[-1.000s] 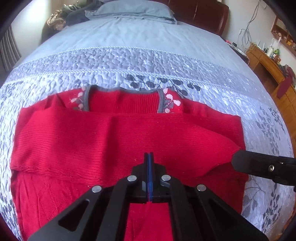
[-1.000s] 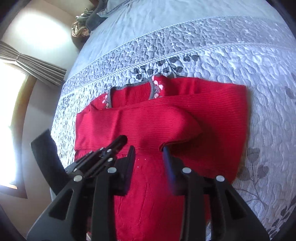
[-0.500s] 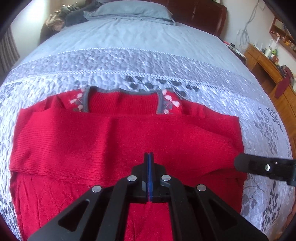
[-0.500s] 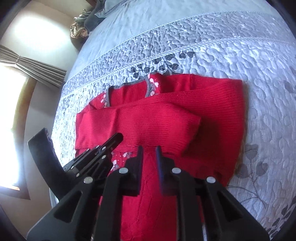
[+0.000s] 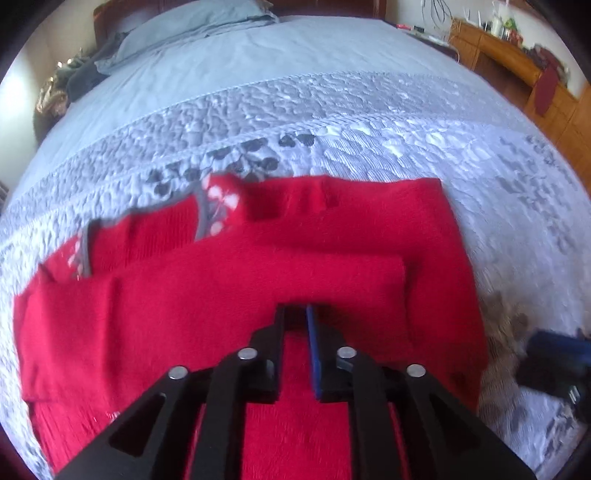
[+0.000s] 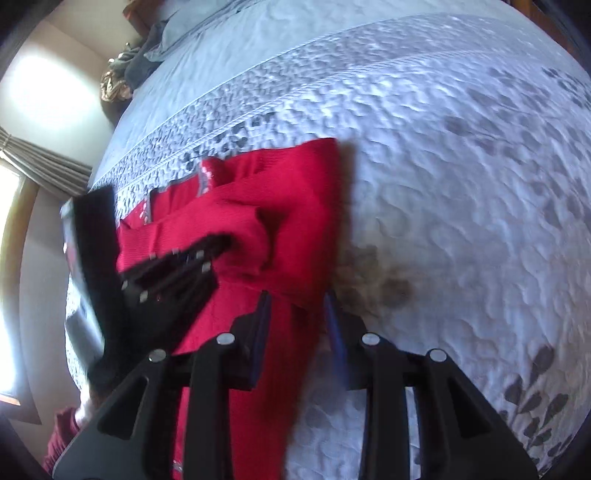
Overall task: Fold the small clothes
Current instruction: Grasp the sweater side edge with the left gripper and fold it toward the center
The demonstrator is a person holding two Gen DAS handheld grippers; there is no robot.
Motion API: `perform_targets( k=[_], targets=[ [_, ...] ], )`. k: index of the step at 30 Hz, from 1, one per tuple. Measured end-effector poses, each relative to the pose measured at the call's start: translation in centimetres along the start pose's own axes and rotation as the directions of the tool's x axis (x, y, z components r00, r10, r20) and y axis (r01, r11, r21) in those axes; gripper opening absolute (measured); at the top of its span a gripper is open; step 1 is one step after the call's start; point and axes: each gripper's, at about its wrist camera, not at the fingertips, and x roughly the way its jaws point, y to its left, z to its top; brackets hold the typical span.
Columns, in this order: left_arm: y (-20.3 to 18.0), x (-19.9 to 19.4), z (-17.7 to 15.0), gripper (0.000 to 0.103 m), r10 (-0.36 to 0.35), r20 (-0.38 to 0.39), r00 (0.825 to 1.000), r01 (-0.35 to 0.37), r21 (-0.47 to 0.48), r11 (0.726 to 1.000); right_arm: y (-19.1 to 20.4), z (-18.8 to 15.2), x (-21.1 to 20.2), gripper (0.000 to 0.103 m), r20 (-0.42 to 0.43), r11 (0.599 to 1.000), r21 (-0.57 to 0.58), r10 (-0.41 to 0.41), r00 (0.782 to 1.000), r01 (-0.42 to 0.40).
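Note:
A small red knit sweater (image 5: 258,280) with a grey neckband and pink flowers lies flat on the bed, sleeves folded across its chest; it also shows in the right wrist view (image 6: 280,229). My left gripper (image 5: 297,328) hovers over the sweater's middle with a narrow gap between its jaws and nothing in them. My right gripper (image 6: 297,306) is open, and its jaws stand on either side of the sweater's right edge. The left gripper appears in the right wrist view (image 6: 192,258) over the folded sleeve. The right gripper shows blurred at the lower right of the left wrist view (image 5: 554,362).
The bed has a grey quilted cover (image 5: 369,122) with dark leaf prints. A pillow (image 5: 192,29) and dark clothes (image 5: 81,77) lie at the head. A wooden desk (image 5: 517,70) stands on the right. A window with a curtain (image 6: 22,162) is on the left.
The left gripper went from shut to slightly open and swung right. The right gripper moved to the sweater's right edge and opened wider. The sweater has not moved.

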Motion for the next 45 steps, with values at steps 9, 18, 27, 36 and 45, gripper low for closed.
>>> perform_targets(
  k=[9, 18, 27, 36, 45],
  targets=[
    [-1.2, 1.4, 1.1, 0.013, 0.099, -0.041, 0.994, -0.098, 0.045, 0.994, -2.1, -1.9, -0.8, 0.035, 0.025, 0.999, 0.026, 0.022, 0.999, -0.022],
    [5.6, -3.6, 0.3, 0.000, 0.014, 0.067, 0.998, -0.003, -0.156, 0.988, -1.7, -2.1, -1.1, 0.037, 0.022, 0.999, 0.019, 0.037, 0.999, -0.038],
    [12.4, -7.7, -0.3, 0.000, -0.019, 0.125, 0.992, 0.041, -0.177, 0.983, 1.0, -1.1, 0.0, 0.043, 0.025, 0.997, 0.013, 0.081, 0.996, -0.081],
    [-0.4, -2.2, 1.2, 0.061, -0.018, -0.001, 1.000, 0.019, 0.054, 0.998, -1.7, -3.9, -2.3, 0.049, 0.060, 0.999, 0.013, 0.038, 0.997, -0.039],
    [-2.6, 1.3, 2.4, 0.008, 0.109, -0.114, 0.987, -0.110, -0.005, 0.994, -5.7, -7.8, -3.2, 0.051, 0.112, 0.990, 0.072, 0.114, 0.987, -0.123]
  ],
)
